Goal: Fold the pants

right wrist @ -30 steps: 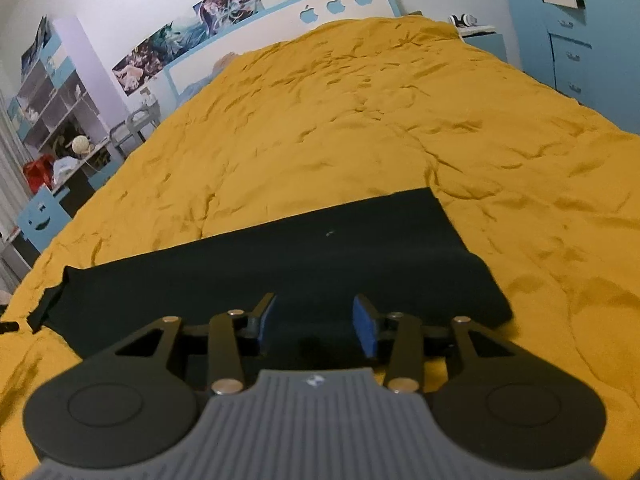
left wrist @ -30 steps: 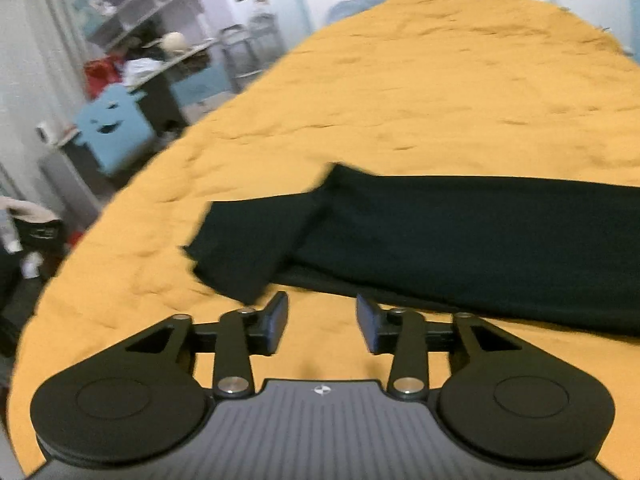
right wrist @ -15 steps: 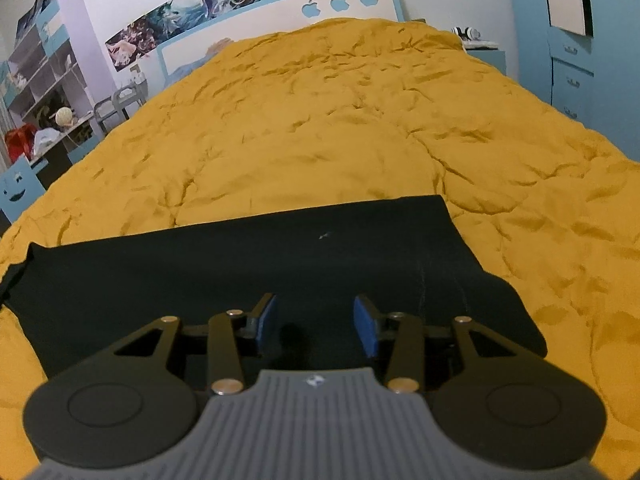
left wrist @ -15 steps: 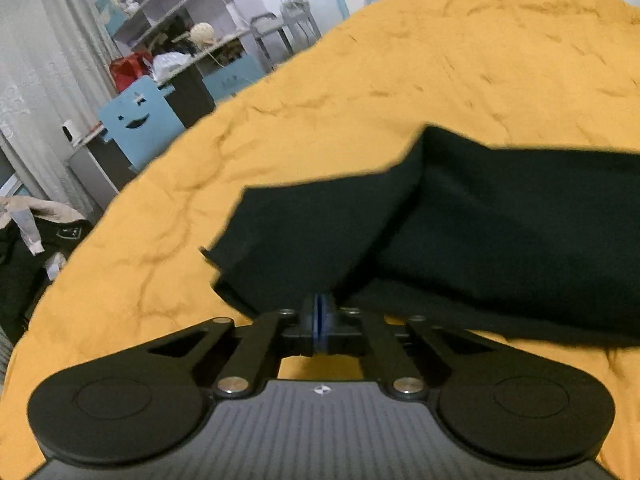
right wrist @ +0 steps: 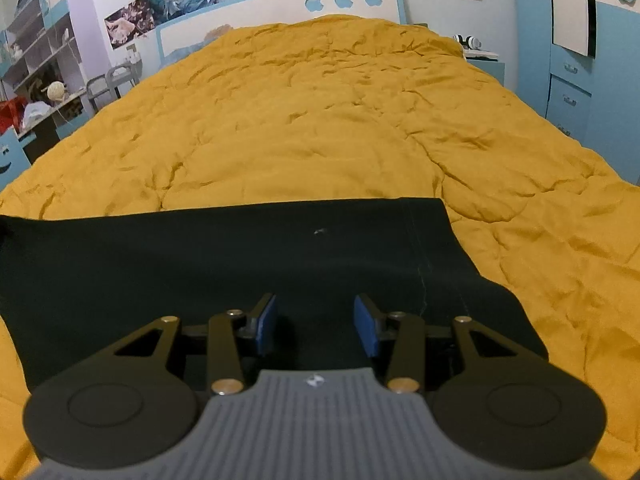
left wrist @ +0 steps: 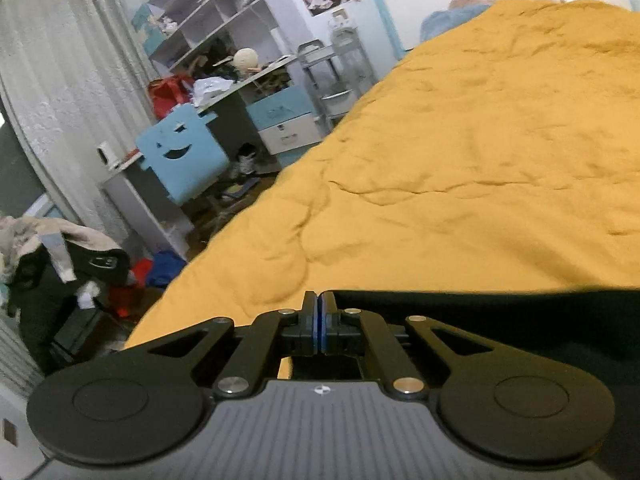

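Black pants whole only from right wrist view.

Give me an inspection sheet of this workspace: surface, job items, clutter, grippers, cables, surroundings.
Surface: bed with a wrinkled yellow quilt.
Job's things: black pants lying flat across the near part of the quilt; a small pale speck on the cloth.
Clutter: nothing seen on the quilt besides the pants.
Grippers: left hand-held gripper, jaws shut, at the edge of the pants; whether cloth is pinched I cannot tell. Right hand-held gripper, jaws open over the pants, nothing between the pads.
Cables: nothing seen.
Surroundings: blue chair with a face cut-out, crowded desk and shelves, curtain, clothes heaped on the floor, headboard with apple shapes, blue drawers.
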`<state>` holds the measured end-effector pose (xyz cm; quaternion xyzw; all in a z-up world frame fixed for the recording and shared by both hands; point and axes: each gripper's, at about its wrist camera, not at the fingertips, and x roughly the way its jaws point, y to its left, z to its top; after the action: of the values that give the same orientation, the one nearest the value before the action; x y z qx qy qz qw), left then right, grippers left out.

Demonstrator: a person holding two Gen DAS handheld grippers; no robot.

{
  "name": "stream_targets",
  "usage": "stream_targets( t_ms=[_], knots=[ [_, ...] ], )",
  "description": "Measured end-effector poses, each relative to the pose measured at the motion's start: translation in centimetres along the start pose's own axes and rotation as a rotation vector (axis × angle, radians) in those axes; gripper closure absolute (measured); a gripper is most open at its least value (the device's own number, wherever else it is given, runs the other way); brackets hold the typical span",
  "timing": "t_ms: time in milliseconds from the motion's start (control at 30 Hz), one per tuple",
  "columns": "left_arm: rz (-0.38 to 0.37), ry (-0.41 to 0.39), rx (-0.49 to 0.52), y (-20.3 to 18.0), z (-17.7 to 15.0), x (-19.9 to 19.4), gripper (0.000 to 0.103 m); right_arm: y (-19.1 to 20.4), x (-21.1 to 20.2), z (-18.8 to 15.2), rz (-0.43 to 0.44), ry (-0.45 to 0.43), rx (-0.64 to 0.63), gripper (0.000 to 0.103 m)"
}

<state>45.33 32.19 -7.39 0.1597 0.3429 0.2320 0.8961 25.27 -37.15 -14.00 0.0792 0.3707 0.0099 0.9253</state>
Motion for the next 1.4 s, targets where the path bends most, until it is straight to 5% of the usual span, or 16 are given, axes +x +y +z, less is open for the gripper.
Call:
stream_targets(
  t_ms=[200,467,600,967,1200,1300,1400],
  knots=[
    [0.095,0.004,-0.156,1.4,0.0,1.2,0.065,0.3,0.3,0.4,-0.022,0.006,-0.012,0.063],
    [-0.129,0.105,-0.412,5.6,-3.9,-2.9,0.065,1.6,-0.9,0.7,-0.064,0.011,-0.043,0.063],
    [-0.156,0.119,-0.36,5.7,-4.8,-5.3,0.065,3.7,-3.1,0.6,-0.046,-0.005,-0.099,0.063],
    [-0.191,0.097,-0.287,7.9,-4.8,-10.9,0.065,16.1,-6.5,-3.3,0.218,0.053,-0.327,0.064],
    [-0.225,0.092,-0.312,10.8,-5.4,-13.1,0.065,21.9,-5.1,-7.4,0.193,0.079,-0.546,0.067],
    [-0.298,0.108,-0.364,11.2,-5.8,-12.8,0.065,22.3,-3.9,-8.1,0.144,0.078,-0.6,0.074],
    [-0.348,0.125,-0.41,10.9,-5.8,-12.0,0.065,21.4,-3.6,-8.0,0.126,0.073,-0.607,0.096]
  ],
)
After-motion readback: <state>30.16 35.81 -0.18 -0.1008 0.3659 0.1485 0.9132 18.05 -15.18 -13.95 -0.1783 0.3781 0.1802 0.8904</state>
